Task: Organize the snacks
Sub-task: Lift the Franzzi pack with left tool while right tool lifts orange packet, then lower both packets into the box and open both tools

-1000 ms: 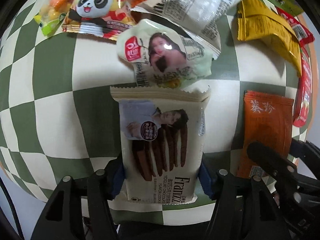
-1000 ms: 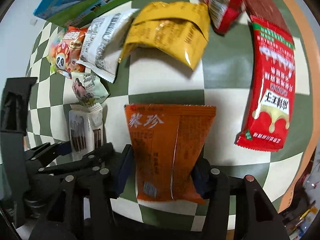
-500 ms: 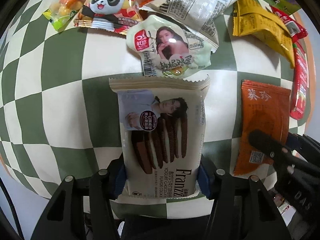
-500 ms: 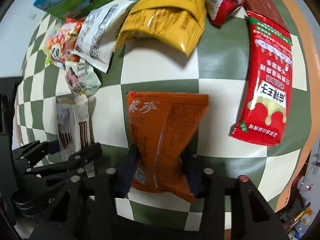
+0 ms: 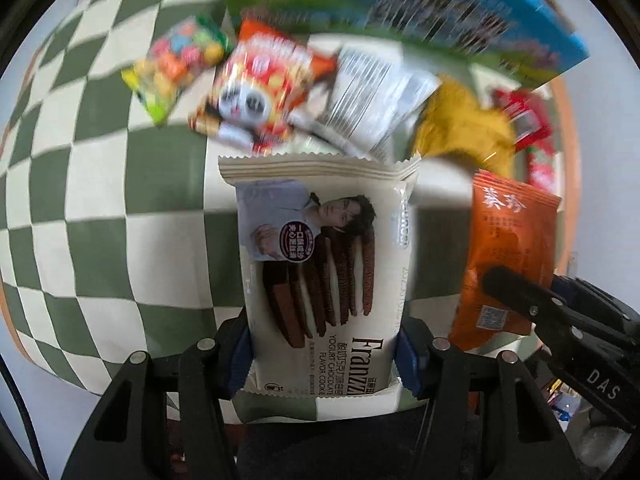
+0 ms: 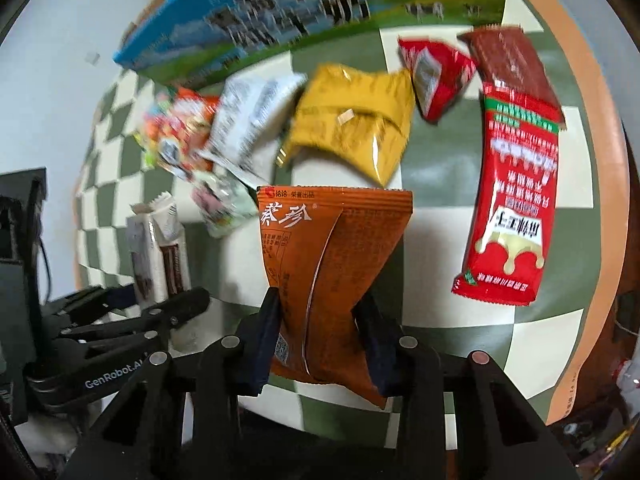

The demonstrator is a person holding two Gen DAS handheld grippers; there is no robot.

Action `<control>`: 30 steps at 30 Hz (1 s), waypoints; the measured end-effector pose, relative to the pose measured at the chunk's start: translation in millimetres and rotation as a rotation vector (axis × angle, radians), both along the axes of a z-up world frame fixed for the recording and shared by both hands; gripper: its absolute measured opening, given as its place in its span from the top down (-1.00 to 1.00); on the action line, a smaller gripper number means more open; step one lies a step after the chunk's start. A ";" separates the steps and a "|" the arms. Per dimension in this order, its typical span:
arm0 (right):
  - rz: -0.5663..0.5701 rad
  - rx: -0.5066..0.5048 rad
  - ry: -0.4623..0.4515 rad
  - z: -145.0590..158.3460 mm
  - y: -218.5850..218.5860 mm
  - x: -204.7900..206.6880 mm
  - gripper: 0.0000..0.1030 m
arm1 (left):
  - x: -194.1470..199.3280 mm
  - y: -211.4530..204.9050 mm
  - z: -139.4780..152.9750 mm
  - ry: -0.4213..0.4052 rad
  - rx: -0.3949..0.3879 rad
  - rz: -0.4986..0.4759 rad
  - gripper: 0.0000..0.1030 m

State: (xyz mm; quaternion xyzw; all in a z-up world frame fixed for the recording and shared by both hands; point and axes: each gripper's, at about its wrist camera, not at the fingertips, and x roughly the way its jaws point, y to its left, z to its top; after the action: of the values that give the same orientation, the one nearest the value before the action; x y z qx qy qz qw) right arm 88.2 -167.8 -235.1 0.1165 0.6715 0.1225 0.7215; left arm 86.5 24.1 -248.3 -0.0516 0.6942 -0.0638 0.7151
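Note:
My left gripper is shut on a cream cookie packet and holds it off the checkered tablecloth. My right gripper is shut on an orange snack packet, pinched at its lower half and lifted. The orange packet also shows at the right of the left wrist view, and the cookie packet at the left of the right wrist view. The two grippers are side by side.
Loose snacks lie behind: a candy bag, a panda packet, a white packet, a yellow bag, a long red packet, a small red packet. A blue-green box stands at the table's back.
Both grippers have lifted their packets off the table and tilted up toward the box at the back. The right gripper has closed tighter, creasing the orange packet.

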 end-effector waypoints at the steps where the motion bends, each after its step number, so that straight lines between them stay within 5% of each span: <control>1: -0.004 0.014 -0.017 9.6 -3.2 2.3 0.23 | 1.3 -0.6 11.4 -0.023 -0.005 -0.004 -0.09; 9: -0.010 0.078 -0.185 99.9 -23.4 35.3 0.23 | 57.5 -3.9 107.9 -0.192 -0.064 -0.024 -0.09; 16: -0.029 0.061 -0.313 154.6 -37.8 91.8 0.23 | 138.1 -8.5 150.3 -0.296 -0.052 -0.035 -0.09; 23: -0.026 0.017 -0.364 170.8 -36.4 157.8 0.23 | 212.2 -12.3 139.2 -0.261 -0.048 -0.030 -0.09; 30: 0.009 -0.013 -0.313 138.2 -16.6 212.0 0.23 | 262.6 -18.5 102.3 -0.169 -0.041 -0.024 -0.09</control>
State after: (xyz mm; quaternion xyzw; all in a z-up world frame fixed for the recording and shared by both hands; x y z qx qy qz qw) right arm 300.2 -184.4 -96.9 0.0883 0.5522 0.1382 0.8174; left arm 349.1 5.6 -146.0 -0.0522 0.6304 -0.0908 0.7691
